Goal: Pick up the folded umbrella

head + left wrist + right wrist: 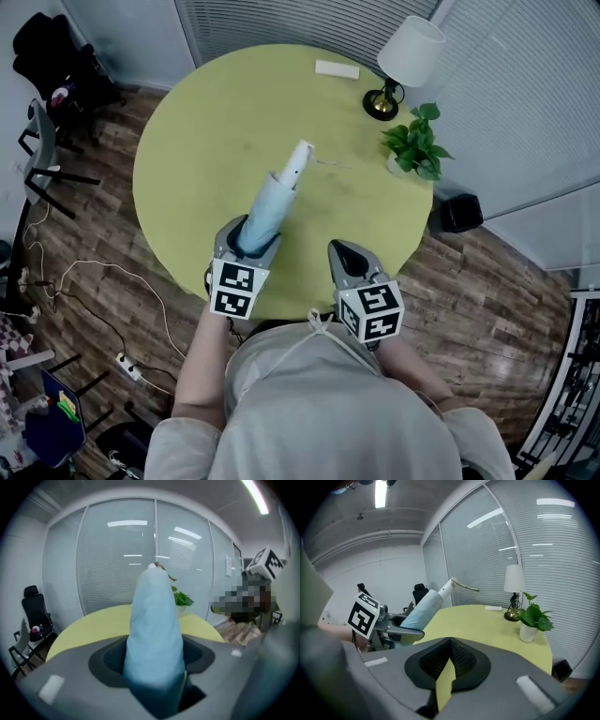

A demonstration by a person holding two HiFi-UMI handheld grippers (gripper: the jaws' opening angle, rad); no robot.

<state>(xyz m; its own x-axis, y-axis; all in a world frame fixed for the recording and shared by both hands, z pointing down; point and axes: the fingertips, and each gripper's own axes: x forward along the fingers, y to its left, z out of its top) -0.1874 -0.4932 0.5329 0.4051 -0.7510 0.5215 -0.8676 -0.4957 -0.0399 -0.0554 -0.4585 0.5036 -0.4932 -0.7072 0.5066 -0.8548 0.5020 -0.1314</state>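
The folded umbrella (273, 199) is light blue with a white handle end. It is lifted off the round yellow-green table (197, 122) and slants up and away from me. My left gripper (246, 246) is shut on the umbrella's near end; in the left gripper view the blue fabric (154, 630) fills the space between the jaws. My right gripper (345, 253) hovers beside it on the right above the table's near edge, shut with nothing in it. The right gripper view shows its jaws (449, 641) meeting, with the umbrella (424, 607) at left.
At the table's far right stand a white-shaded lamp (405, 61) and a small potted plant (415, 141). A flat white item (336, 68) lies at the far edge. On the wooden floor are a black office chair (56, 66), a black bin (457, 211) and cables.
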